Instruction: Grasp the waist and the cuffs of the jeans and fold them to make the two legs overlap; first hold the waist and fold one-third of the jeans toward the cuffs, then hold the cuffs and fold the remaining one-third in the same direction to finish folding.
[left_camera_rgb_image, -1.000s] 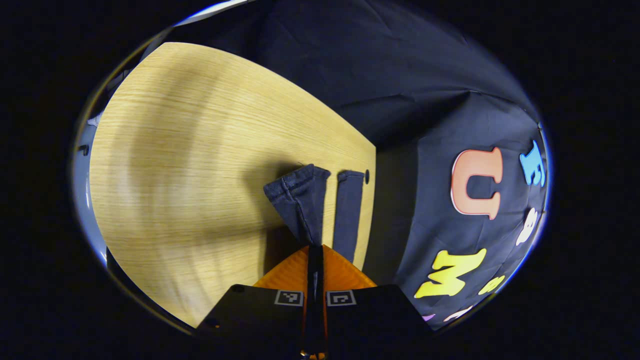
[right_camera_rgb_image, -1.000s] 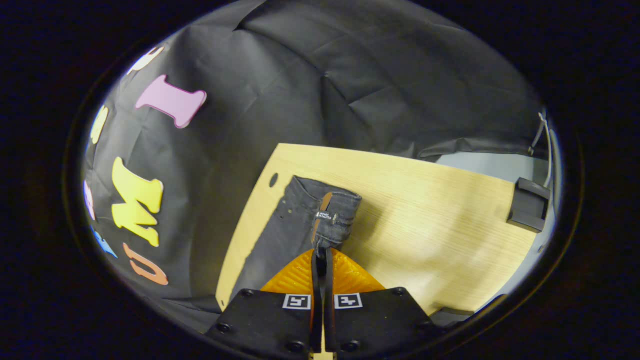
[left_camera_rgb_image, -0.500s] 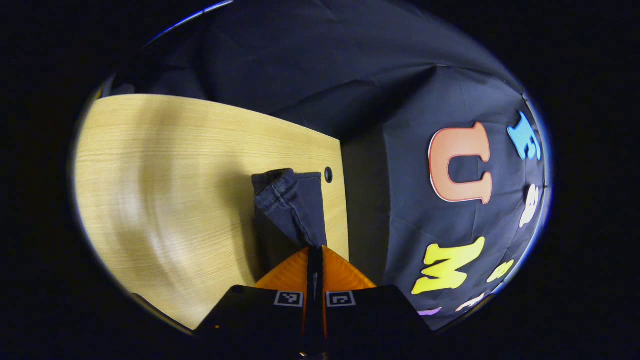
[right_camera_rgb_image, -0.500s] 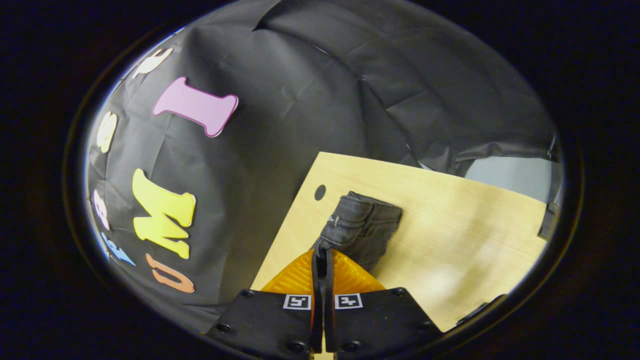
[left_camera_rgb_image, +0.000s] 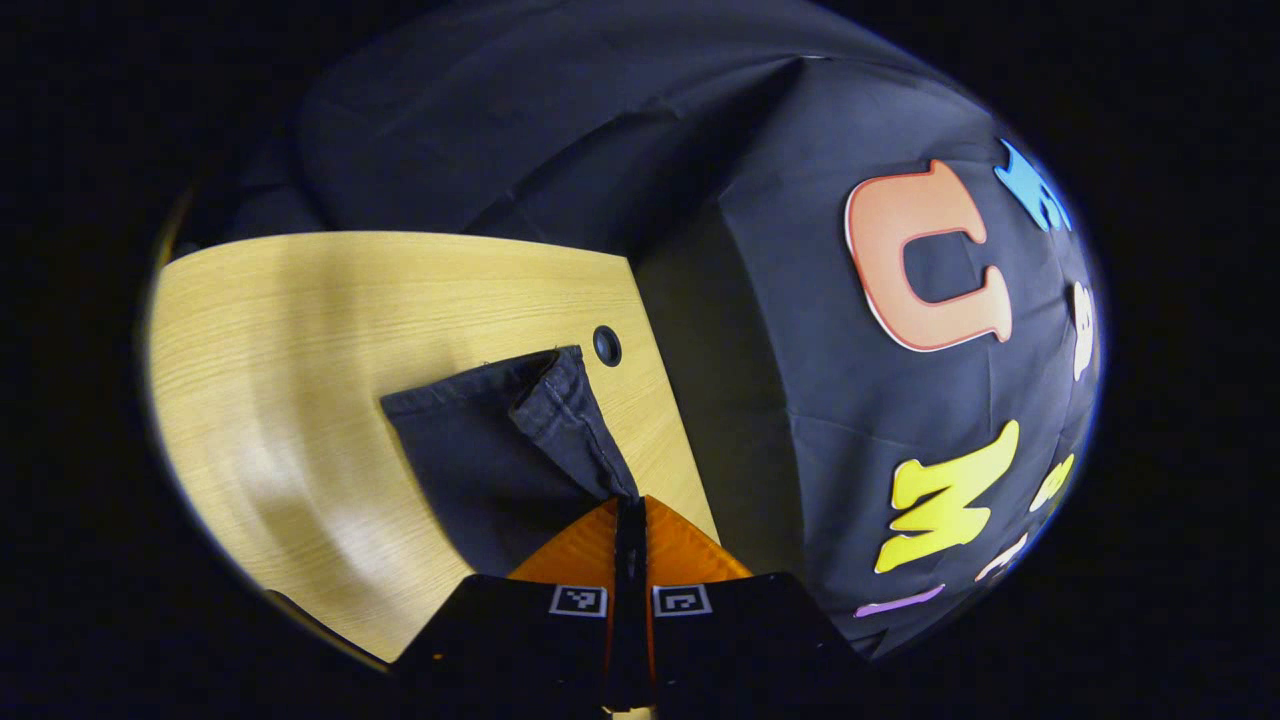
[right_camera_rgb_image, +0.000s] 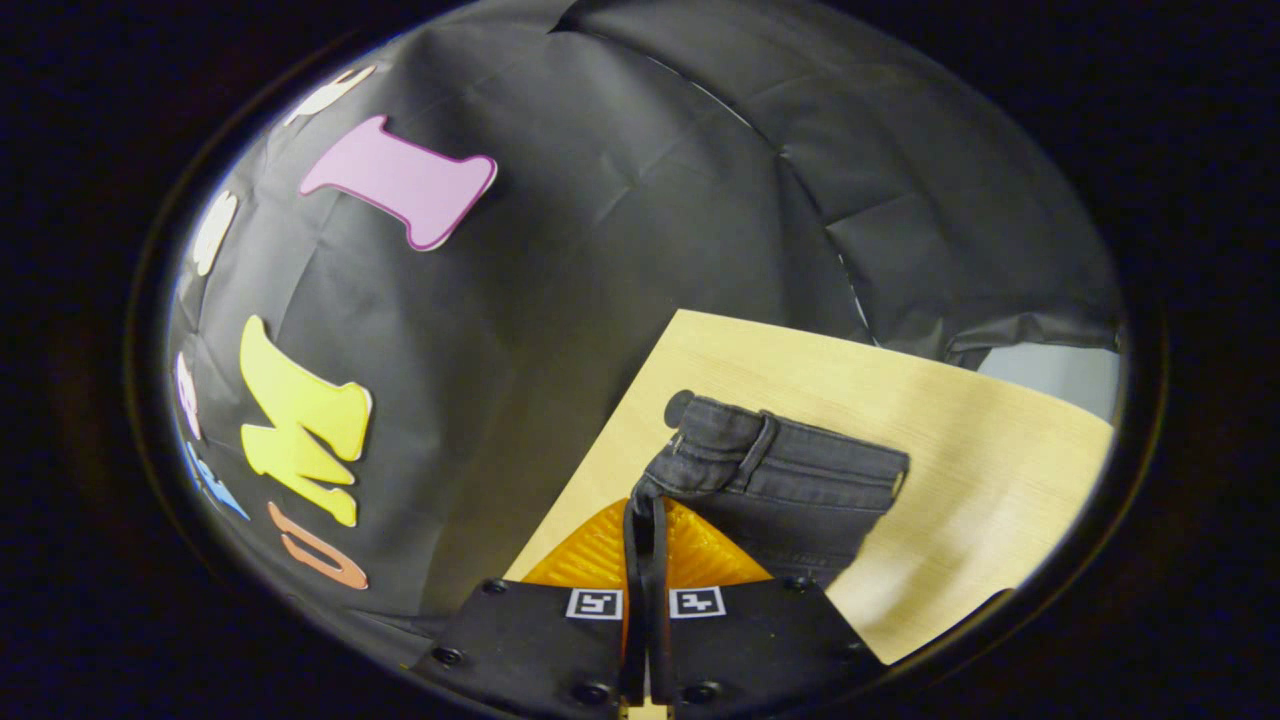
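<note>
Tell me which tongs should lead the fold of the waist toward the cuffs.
Right: the right tongs are shut on the waist of the jeans, whereas the left tongs pinch the cuffs.

Matt dark denim jeans (right_camera_rgb_image: 790, 490) lie on a smooth wood-grain table (left_camera_rgb_image: 300, 320).

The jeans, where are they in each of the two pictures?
Left gripper view: the jeans lie low and left of middle on the table, cuff end pinched in the left tool.
Right gripper view: the jeans lie low and right of middle, waist end pinched in the right tool.
Shared landmark: the round hole near the table's edge.
</note>
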